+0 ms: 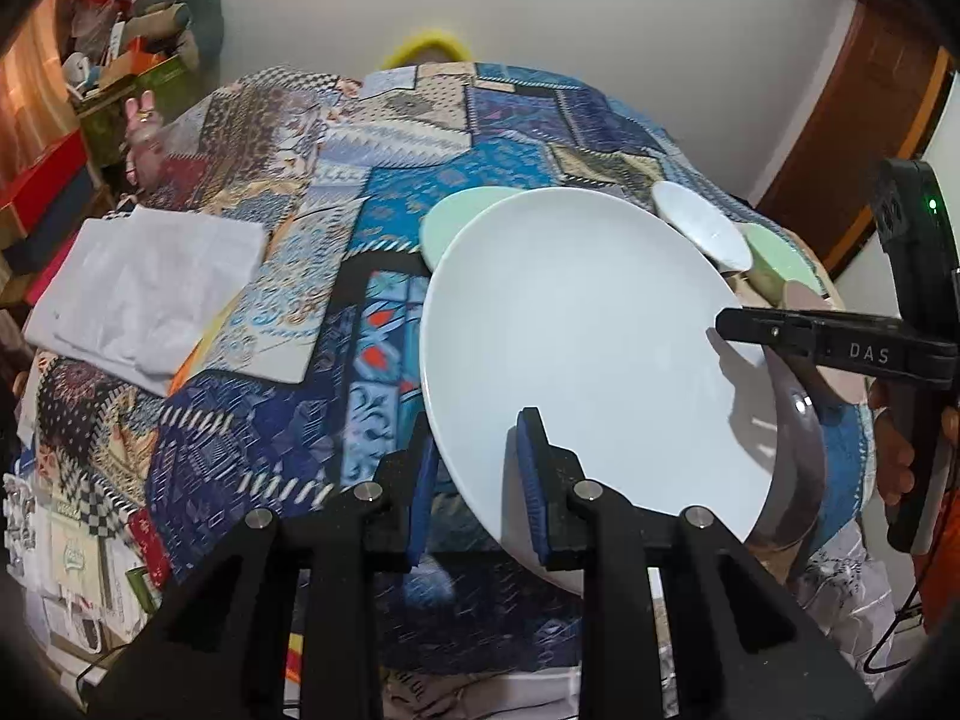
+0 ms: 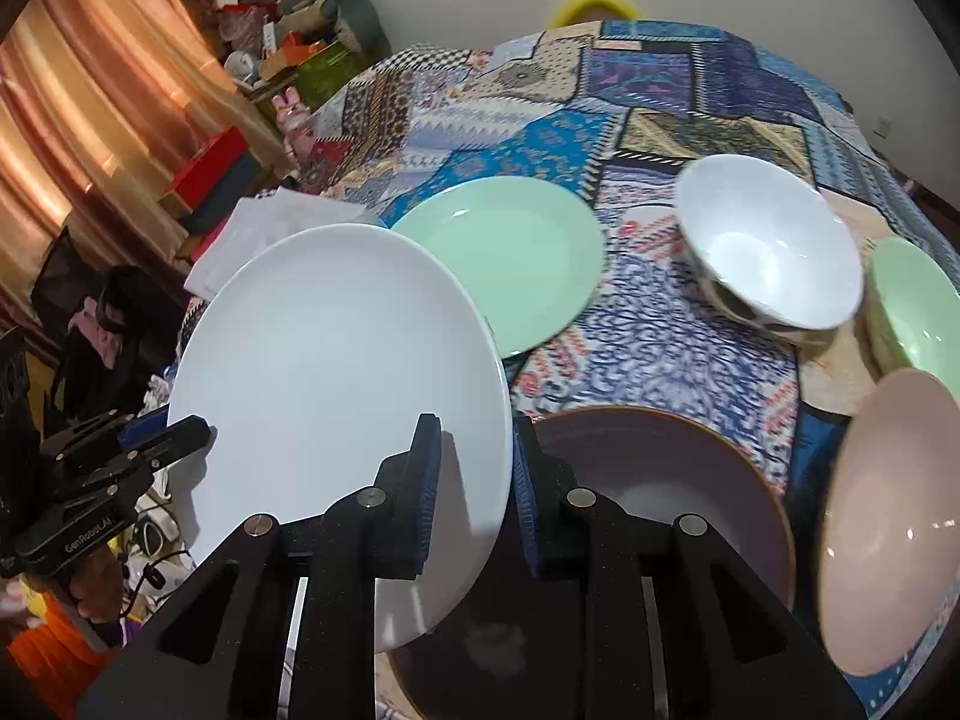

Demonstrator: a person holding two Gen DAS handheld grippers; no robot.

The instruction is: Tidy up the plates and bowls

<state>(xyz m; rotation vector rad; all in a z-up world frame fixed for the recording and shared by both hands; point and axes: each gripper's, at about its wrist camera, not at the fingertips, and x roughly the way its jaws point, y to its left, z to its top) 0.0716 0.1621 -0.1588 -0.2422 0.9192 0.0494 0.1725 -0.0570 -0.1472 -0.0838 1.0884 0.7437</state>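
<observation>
A large white plate (image 1: 576, 348) (image 2: 336, 372) is held tilted in the air by both grippers. My left gripper (image 1: 477, 474) is shut on its near-left rim; it also shows in the right wrist view (image 2: 162, 432). My right gripper (image 2: 474, 492) is shut on the plate's right rim, seen in the left wrist view (image 1: 738, 324). Below the plate lies a mauve-brown plate (image 2: 672, 480) (image 1: 798, 456). A green plate (image 2: 510, 258) (image 1: 456, 216), a white bowl (image 2: 774, 246) (image 1: 702, 228), a green bowl (image 2: 912, 306) (image 1: 780, 258) and a pink bowl (image 2: 888, 510) sit on the table.
The table carries a blue patchwork cloth (image 1: 420, 138) (image 2: 660, 96). A folded white cloth (image 1: 144, 288) lies at the left. Cluttered shelves and boxes (image 1: 120, 78) stand at the far left, with curtains (image 2: 90, 120) beside them. A yellow chair back (image 1: 426, 48) shows beyond the table.
</observation>
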